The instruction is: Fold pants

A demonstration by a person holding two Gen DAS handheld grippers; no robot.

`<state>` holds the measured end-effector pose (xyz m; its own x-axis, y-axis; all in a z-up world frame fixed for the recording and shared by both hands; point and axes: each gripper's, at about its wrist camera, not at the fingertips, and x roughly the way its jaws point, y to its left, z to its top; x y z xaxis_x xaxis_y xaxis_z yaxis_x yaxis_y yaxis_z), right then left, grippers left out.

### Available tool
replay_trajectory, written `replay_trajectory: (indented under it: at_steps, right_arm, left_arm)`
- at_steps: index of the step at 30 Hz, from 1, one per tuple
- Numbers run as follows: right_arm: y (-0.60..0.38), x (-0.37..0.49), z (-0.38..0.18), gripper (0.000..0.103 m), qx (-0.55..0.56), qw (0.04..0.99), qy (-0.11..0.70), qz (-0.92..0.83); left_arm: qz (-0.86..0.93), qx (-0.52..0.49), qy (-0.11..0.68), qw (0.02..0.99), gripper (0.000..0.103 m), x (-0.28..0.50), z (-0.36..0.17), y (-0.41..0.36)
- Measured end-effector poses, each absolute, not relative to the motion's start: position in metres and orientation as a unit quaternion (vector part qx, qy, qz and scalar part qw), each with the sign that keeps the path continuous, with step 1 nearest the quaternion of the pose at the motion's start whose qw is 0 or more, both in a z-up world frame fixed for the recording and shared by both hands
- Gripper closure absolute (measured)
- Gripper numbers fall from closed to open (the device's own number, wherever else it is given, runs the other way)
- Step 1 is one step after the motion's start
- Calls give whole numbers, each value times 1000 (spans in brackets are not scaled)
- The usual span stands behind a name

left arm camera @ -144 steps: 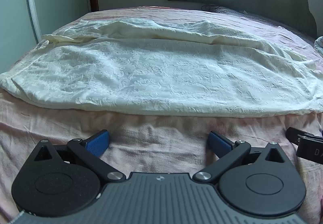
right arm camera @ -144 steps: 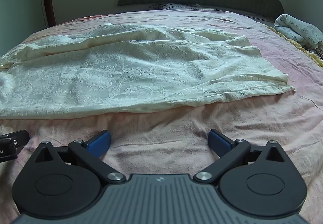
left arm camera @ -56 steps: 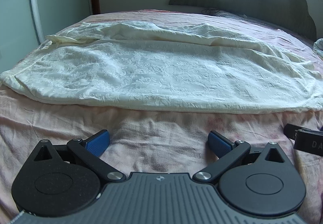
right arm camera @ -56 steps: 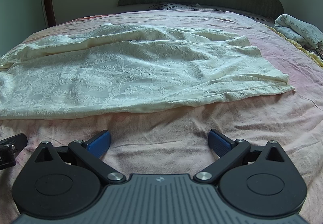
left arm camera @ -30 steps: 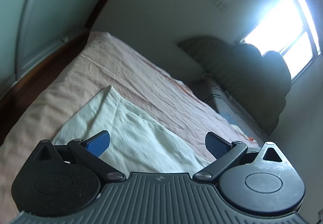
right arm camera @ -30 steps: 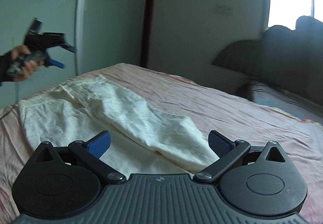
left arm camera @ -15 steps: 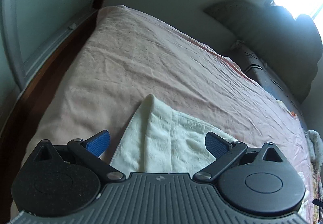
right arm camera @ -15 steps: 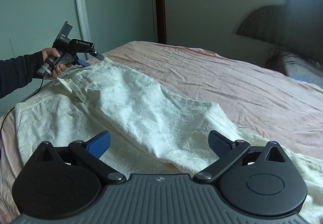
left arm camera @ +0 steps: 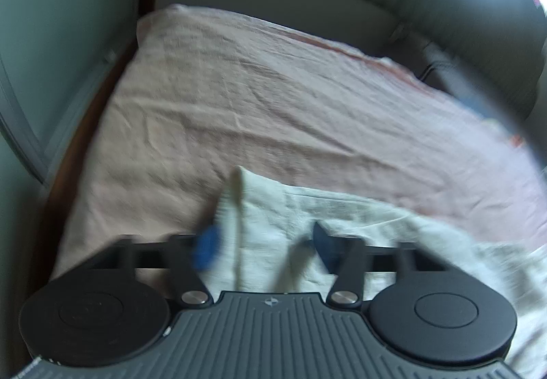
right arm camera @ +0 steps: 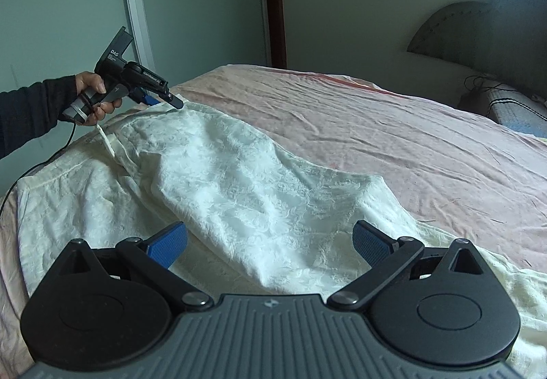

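Cream patterned pants (right arm camera: 218, 180) lie spread on the pink bedsheet (right arm camera: 376, 126). My left gripper (left arm camera: 263, 242) is at the pants' far waist corner (left arm camera: 259, 204); its blue pads (left arm camera: 207, 247) are partly closed around the cloth edge, and the view is blurred. It also shows in the right wrist view (right arm camera: 164, 98), held by a hand at the pants' top corner. My right gripper (right arm camera: 270, 238) is open over the pants' other end, with cloth between its pads (right arm camera: 167, 242).
A dark padded headboard (right arm camera: 485, 37) stands at the right. A wall with a sliding glass door (right arm camera: 68, 20) runs along the bed's left side. A patterned pillow (right arm camera: 519, 112) lies by the headboard.
Both grippers swung from the bed's near edge to the two ends of the pants. In the last half second the left gripper's pads came closer together around the waist corner.
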<state>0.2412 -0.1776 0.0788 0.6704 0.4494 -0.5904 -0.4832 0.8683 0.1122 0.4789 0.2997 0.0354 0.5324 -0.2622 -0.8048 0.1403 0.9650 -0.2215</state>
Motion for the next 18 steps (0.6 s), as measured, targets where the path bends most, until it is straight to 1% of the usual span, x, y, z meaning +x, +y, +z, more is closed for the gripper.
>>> replay_trajectory:
  at_steps: [1,3,5,8,12,14,17,18]
  right_arm:
    - [-178,243,78,0,-27,913,314,259]
    - [-181,246,80,0,-25,914,301,271]
    - [-187,251,81,0,-16,919,277,281]
    - [-197,263,84,0,-7,922,240,304]
    - [-198,296,93,0,-32,905,274,325]
    - [-199,315,91,0,-50,895,286,337]
    - [-195,337,85,0,-52,892,318,317]
    - [-195,341,84,0,-42,889,327,318]
  left_arm:
    - [-118,-57,469,874,85,478,36,298]
    - [-118,-30,457,881,88,472,39,293]
    - [-123,-18,437,891,94,463,45,292]
    - [-167,-28,377,911,96,438,65,294]
    - [-208,-33,329,920,96,406,88,295]
    - [-214,-23,343,914,96,408,88,288]
    - [-181,-23,378,908,95,425,71,294]
    - [-173,-29,385,906,92,431,66,297]
